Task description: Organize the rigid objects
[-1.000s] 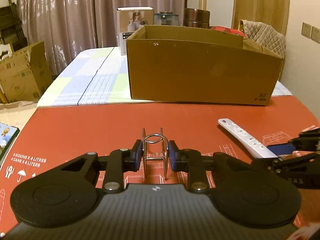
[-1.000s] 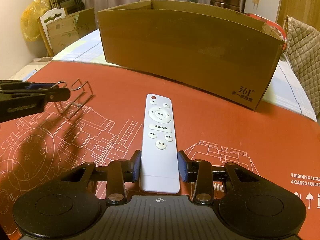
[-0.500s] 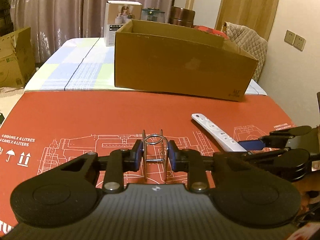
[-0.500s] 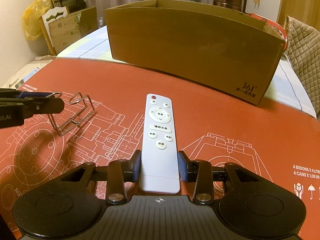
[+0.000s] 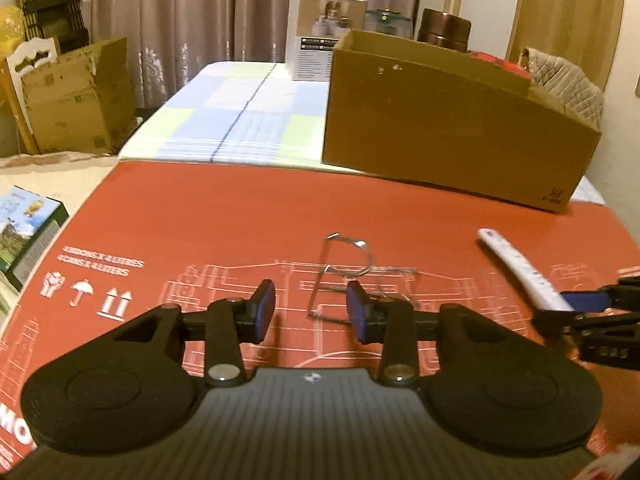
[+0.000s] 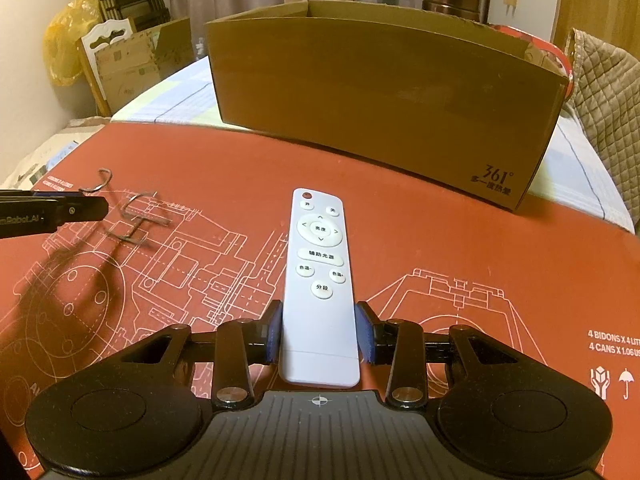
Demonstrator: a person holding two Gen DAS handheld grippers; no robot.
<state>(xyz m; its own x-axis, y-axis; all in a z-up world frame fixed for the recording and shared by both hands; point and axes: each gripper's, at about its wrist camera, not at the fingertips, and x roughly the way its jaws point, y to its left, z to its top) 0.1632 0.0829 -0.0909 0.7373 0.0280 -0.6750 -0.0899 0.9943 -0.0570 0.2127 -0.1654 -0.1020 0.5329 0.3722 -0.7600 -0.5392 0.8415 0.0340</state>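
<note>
The left gripper stands spread, its 2 blue pads apart with nothing between them. Just beyond its right pad, the wire rack lies on the red mat, blurred in the left wrist view; whether the pad touches it is hard to tell. From the right wrist view the same rack sits at the far left, just beside the tip of the left gripper.

The right gripper pinches the white remote at its near end, a pad pressed on each long side. The remote points away toward the cardboard box, buttons up, with its far end well short of the box.

The box stands at the far edge of the mat, open at the top, partly on a checked cloth. A white carton stands behind the box's left end.
</note>
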